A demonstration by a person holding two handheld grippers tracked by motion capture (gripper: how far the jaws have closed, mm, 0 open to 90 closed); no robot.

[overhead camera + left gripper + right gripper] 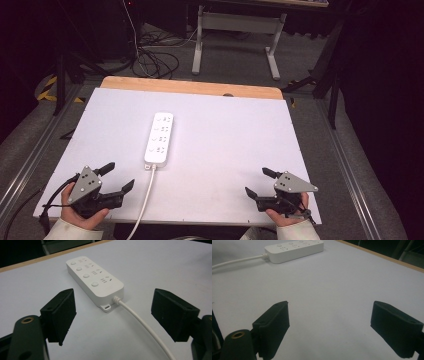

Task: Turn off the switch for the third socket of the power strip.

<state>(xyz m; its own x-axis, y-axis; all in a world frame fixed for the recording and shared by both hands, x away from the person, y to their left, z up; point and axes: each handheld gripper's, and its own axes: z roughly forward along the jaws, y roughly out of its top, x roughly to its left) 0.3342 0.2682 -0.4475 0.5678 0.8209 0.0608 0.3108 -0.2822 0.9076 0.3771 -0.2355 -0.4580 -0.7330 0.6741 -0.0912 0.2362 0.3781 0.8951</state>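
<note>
I see a white four-outlet power strip (160,139) lying flat near the middle of the white counter (235,145), its white cord (145,200) running off the near edge. Left tool (116,178) sits near the strip's cord end, jaws apart, holding nothing. Right tool (259,182) rests well apart from the strip, jaws apart, likewise unloaded.

Power strip (159,139) alone obstructs bare table (235,145).
</note>
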